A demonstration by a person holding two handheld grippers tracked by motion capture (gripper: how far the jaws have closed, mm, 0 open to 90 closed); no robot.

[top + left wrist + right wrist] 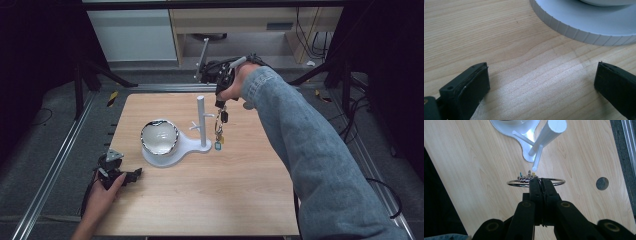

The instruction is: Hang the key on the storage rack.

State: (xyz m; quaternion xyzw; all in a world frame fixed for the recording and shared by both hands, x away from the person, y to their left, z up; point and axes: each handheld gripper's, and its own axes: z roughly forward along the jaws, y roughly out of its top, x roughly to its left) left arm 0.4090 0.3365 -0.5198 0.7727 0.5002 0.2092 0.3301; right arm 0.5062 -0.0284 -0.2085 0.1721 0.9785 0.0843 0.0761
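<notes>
A white stand (pixel 202 122) with an upright post and side pegs rises from a white base (pixel 185 145) that also holds a white bowl (pixel 159 136). My right gripper (pixel 220 102) hangs above and just right of the post, shut on a metal key ring (pixel 536 182). Keys and tags (pixel 219 131) dangle below it beside the post. In the right gripper view, the ring sits just short of a peg tip (pixel 534 167). My left gripper (pixel 131 176) rests low on the table near its front left, open, with bare wood between its fingers and the base's ribbed rim (pixel 584 35) ahead.
The wooden table (pixel 200 195) has a small round hole (pixel 602 183) near its right side. Metal rails (pixel 50 170) run along both sides of the table. A cabinet and cables stand beyond the far edge. The right forearm in a denim sleeve (pixel 310 150) crosses the table's right half.
</notes>
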